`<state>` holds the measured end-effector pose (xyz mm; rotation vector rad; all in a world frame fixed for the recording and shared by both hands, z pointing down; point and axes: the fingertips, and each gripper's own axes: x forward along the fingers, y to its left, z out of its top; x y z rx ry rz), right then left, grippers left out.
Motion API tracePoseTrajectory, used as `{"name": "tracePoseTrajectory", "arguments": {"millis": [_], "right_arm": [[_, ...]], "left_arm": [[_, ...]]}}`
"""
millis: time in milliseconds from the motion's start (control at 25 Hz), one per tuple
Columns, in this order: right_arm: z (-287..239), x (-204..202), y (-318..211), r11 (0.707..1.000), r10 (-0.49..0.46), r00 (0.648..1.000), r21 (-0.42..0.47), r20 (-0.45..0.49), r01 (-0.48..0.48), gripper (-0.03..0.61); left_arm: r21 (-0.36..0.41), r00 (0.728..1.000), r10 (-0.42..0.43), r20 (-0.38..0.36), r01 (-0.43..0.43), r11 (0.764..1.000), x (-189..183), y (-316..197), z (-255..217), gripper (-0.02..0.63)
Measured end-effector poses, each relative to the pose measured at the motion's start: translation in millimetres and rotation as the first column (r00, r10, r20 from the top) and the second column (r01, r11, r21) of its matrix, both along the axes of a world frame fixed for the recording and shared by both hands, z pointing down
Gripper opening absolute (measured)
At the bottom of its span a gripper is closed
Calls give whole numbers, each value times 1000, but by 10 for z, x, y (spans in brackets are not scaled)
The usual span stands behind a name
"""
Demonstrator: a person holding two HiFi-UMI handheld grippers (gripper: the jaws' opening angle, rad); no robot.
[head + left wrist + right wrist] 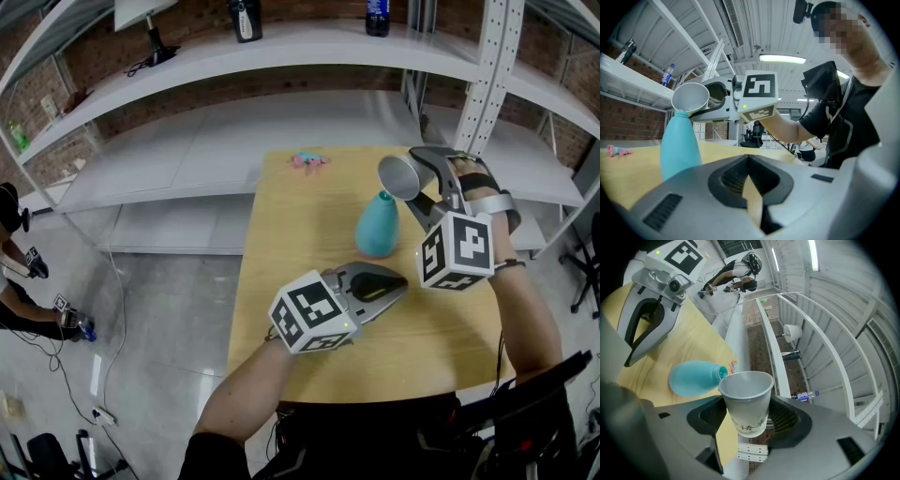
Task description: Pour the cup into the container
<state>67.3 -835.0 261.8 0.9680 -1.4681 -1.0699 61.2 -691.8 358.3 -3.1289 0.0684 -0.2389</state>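
Pouring: the cup [398,176] is lying tipped on its side in the air, its rim hanging just at the container's [378,225] mouth.
Container: standing upright on the table [281,244], nothing steadying it.
Right gripper [422,183]: clasping the cup round its body.
Left gripper [401,281]: pinched together on nothing, sitting near the container.
Doing it well: I'd be keeping the rim centred over that narrow mouth and rolling slowly, since a nudge could topple the container.

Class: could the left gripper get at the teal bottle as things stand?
Probably yes. The left gripper points at the teal bottle across the table, with nothing between them. Its jaws are shut, though, and the paper cup in the right gripper crowds the neck.
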Motion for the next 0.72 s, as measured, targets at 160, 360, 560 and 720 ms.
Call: {"name": "tracePoseTrajectory", "arguments": {"millis": [160, 360, 560, 720], "right_arm": [[-6, 2, 4, 1000, -1, 1000, 11, -16, 1, 287], [-15, -5, 0, 1000, -3, 1000, 21, -30, 4, 287], [-22, -6, -3, 1000, -2, 999, 25, -33, 3, 287], [-25, -11, 0, 999, -5, 999, 32, -37, 6, 287]], "left_arm": [[0, 1000, 0, 1, 0, 1000, 4, 0, 1, -5], [0, 1000, -1, 1, 1, 1000, 5, 1, -1, -5], [1, 1000, 1, 1, -1, 1000, -2, 4, -2, -5], [1, 1000, 1, 2, -1, 1000, 2, 7, -5, -5]]}}
